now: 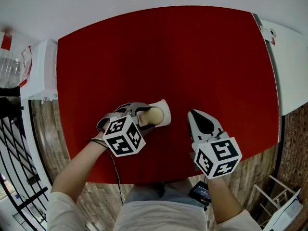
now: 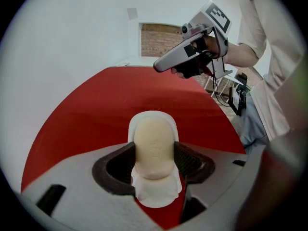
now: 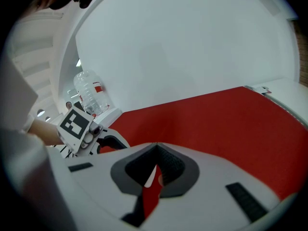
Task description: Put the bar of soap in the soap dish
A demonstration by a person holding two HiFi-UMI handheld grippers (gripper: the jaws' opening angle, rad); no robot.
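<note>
The left gripper (image 2: 154, 163) is clamped on the bar of soap (image 2: 154, 147), its jaws pressing the bar's two sides. It holds the bar right over the white soap dish (image 2: 153, 116), which sits near the front edge of the red tabletop (image 1: 168, 57), left of the middle. The right gripper (image 1: 194, 114) hangs near the dish, jaws together on nothing. To finish well, I judge, lower the bar until it lies flat in the hollow, then part the jaws gently so the light dish does not slide. Whether the bar already touches the dish cannot be told — bar and jaws cover the hollow, and the head view shows only part of the rim.
</note>
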